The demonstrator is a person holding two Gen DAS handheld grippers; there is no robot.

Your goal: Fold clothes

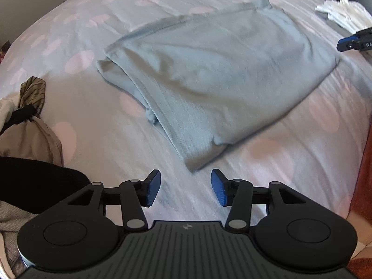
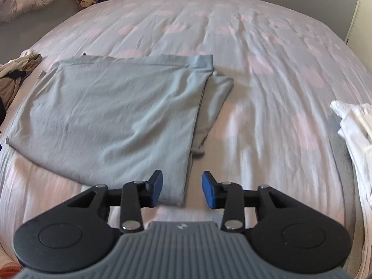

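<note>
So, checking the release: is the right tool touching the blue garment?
Apart. The right wrist view shows the right tool open, its pads clear of the blue garment.

Both my grippers are angled steeply down right now. Left gripper [image 1: 185, 187] has its blue pads spread apart with nothing between them. Right gripper [image 2: 182, 189] is the same deal, jaws apart and not gripping anything.
</note>
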